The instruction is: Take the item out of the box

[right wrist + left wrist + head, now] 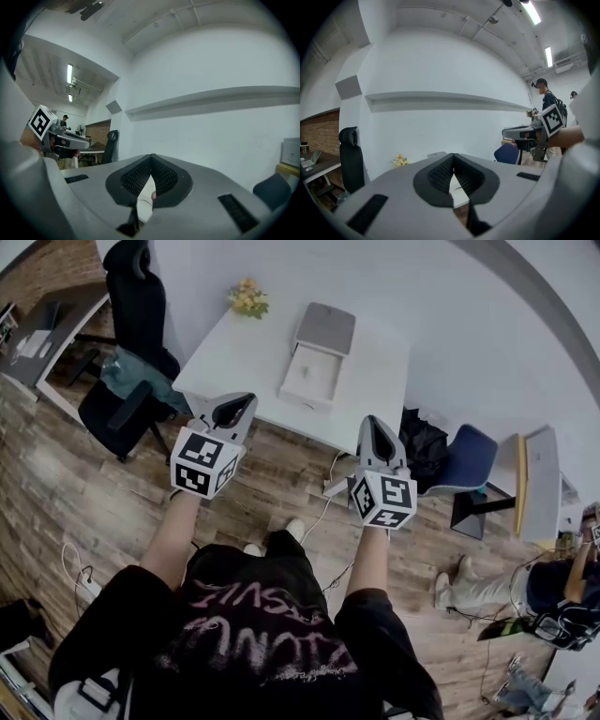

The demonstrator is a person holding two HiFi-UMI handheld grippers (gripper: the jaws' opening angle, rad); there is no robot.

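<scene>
As both arms (173, 531) reach forward, left tongs (240, 406) and right tongs (375, 422) hover closed.

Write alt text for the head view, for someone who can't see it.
A person holds a left hand-held gripper and a right hand-held gripper, both shut and empty, in front of a white table. On the table sit an opened box and yellow flowers.

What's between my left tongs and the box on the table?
Only bare white table, as the head view shows: the left tongs hang shut over its near edge, and the box sits farther back.
</scene>
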